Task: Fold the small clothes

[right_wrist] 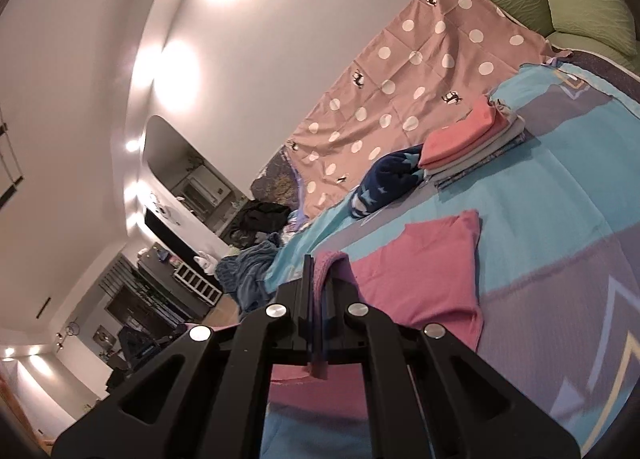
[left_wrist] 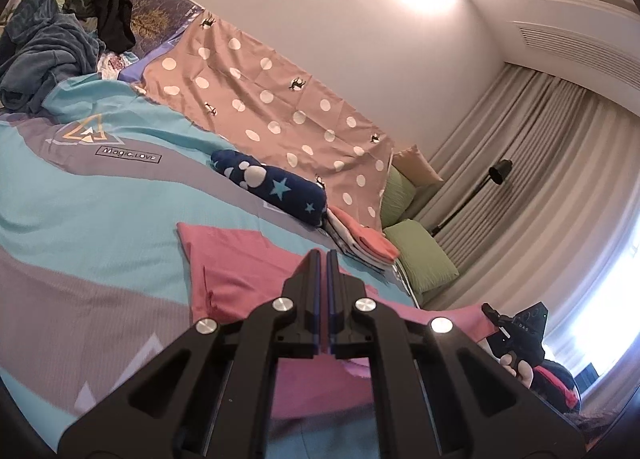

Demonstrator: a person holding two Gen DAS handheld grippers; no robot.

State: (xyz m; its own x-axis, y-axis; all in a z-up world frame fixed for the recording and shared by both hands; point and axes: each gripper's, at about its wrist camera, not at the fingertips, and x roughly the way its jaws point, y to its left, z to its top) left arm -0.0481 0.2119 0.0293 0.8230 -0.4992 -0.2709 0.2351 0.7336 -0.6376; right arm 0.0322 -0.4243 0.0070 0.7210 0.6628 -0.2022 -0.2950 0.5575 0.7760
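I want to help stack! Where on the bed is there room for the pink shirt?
Bare bedspread lies left of the pink garment, below the star roll. It's crowded by the folded stack and the unfolded pile.

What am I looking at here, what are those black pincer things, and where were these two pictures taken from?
These are two hand-held grippers, not a robot: a person carries one in each hand, and a wide-angle camera on each looks out along its two black fingers. One picture comes from the left gripper, the other from the right gripper.

Both look over a bed with a turquoise and grey cover. On it lie a pink cloth garment, a rolled navy blanket with stars and a stack of folded clothes with a coral piece on top. A heap of unfolded dark clothes sits at the far end.

Both grippers are shut. The right one clearly pinches an edge of the pink garment; the left one's jaws meet over it, but what they hold is hidden.
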